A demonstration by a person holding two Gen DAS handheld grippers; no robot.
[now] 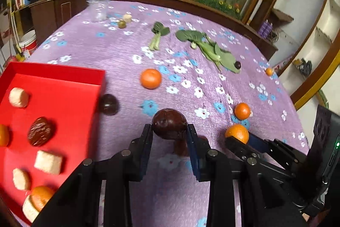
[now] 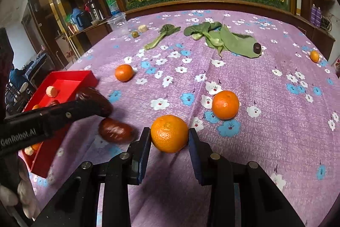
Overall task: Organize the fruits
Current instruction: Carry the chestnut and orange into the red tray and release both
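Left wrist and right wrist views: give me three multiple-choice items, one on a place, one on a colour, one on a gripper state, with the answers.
1. Where does the clear plastic cup stand?
A. inside the red tray
B. at the far side of the table
C. beside the right gripper

2. What colour is the fruit between the left gripper fingers?
A. dark brown
B. orange
C. green

3. What is the right gripper doing?
A. open over bare cloth
B. shut on a leaf
C. shut on an orange

Answers: 1 B, the cup stands far off near the table's back edge; 2 A, a dark brown fruit sits between the pads; 3 C, both pads press the orange.
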